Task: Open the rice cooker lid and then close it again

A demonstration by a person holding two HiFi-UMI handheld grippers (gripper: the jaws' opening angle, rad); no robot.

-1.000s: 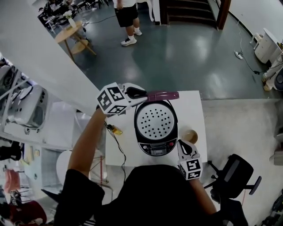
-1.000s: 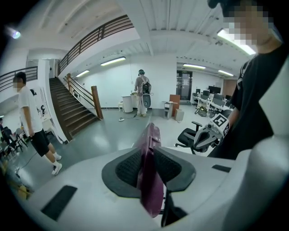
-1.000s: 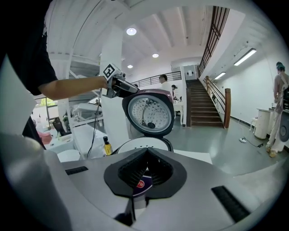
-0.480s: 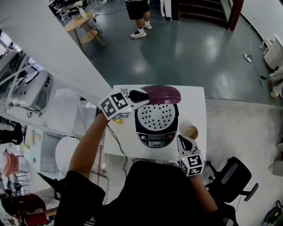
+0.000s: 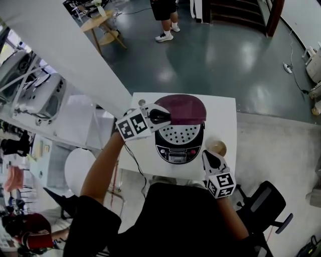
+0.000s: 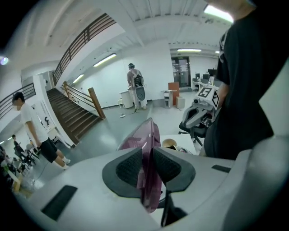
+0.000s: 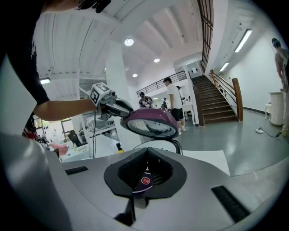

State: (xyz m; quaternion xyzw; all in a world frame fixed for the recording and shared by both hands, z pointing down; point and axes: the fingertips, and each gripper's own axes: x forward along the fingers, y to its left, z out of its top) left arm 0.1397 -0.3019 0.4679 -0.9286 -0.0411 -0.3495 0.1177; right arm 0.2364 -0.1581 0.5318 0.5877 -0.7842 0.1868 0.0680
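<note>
Landmark: the rice cooker (image 5: 176, 151) stands on the white bench (image 5: 226, 116), with its control panel on the side facing you.
Lid: the purple lid (image 5: 184, 107) is joined to the cooker's far side. It is part-way up and tilts over the far half of the opening.
Inside: a white plate with holes (image 5: 181, 134) shows in the near half of the cooker's opening, under the lid's front edge.
Your left hand-held gripper (image 5: 163, 117): it sits at the cooker's left, at lid height. It is set narrow and clamped on the lid's left rim. In the left gripper view the thin purple edge runs straight between the two pads, and both pads press on it.
Your right hand-held gripper (image 5: 207, 155): it sits just beside the cooker's front right corner and points away from you. Its jaws are closed together and hold nothing. In the right gripper view a dark panel with a red dot (image 7: 145, 180) shows just past the tips.
Cup (image 5: 216, 147): a tan cup stands on the bench just right of the cooker, close ahead of your right tips.
Cable (image 5: 134, 163): a black cable trails over the bench at the cooker's left.
Chair (image 5: 263, 203): it stands on the floor to the right of the cooker, nearer you.
Person (image 5: 165, 15): someone stands on the grey floor well beyond the cooker.
</note>
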